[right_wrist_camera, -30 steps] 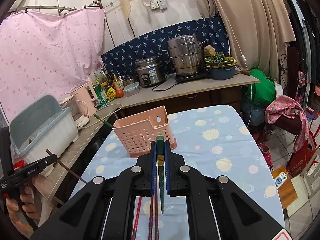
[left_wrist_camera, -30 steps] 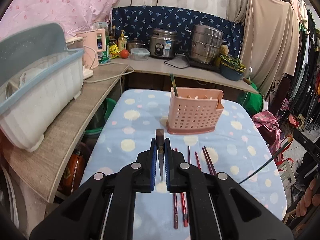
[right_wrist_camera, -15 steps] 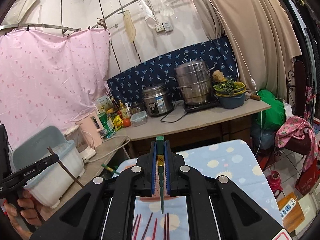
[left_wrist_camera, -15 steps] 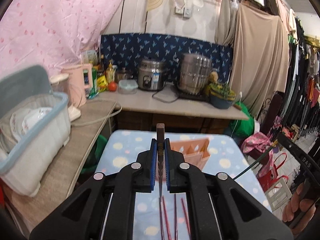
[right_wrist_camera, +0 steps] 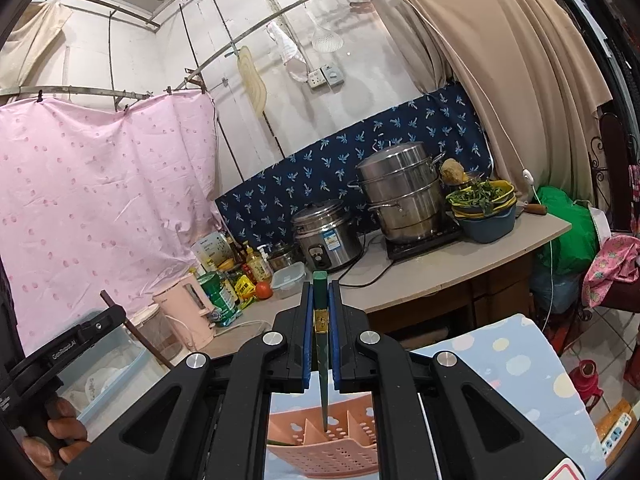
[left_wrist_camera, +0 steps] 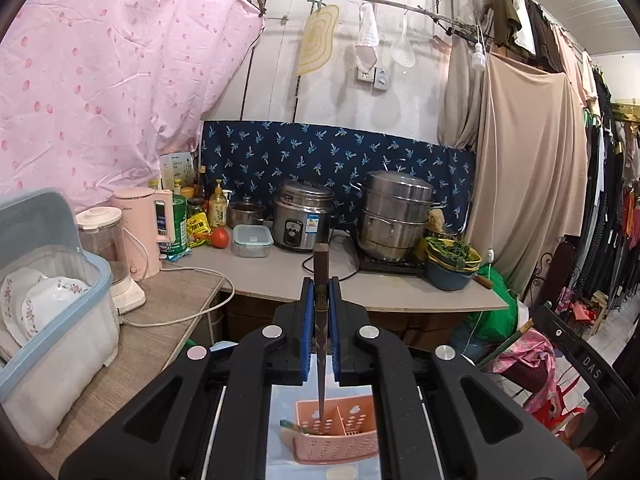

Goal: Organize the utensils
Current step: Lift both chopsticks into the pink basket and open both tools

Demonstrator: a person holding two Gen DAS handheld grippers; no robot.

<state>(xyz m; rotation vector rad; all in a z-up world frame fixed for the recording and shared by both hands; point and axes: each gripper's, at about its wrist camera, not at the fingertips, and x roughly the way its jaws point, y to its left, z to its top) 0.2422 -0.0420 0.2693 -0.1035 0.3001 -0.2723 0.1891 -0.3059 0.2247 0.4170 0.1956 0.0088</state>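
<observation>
My left gripper (left_wrist_camera: 320,292) is clamped shut on 1 brown chopstick (left_wrist_camera: 320,320), which stands nearly upright between the blue pads; its square top pokes above them and its thin tip points down over the pink basket (left_wrist_camera: 336,436). My right gripper (right_wrist_camera: 320,296) is likewise closed tight on 1 green chopstick (right_wrist_camera: 321,344) with a gold band, tip hanging just above a middle compartment of the same basket (right_wrist_camera: 320,452). The basket sits on the desk (right_wrist_camera: 516,364), which is covered with a pale blue spotted cloth. Another green chopstick (left_wrist_camera: 290,425) already leans out of the basket's left end. In the right view I see my left hand (right_wrist_camera: 52,440) gripping its handle at the lower left. Behind, a counter (left_wrist_camera: 280,276) carries a rice cooker (left_wrist_camera: 306,216) and a steel steamer pot (left_wrist_camera: 394,216)
</observation>
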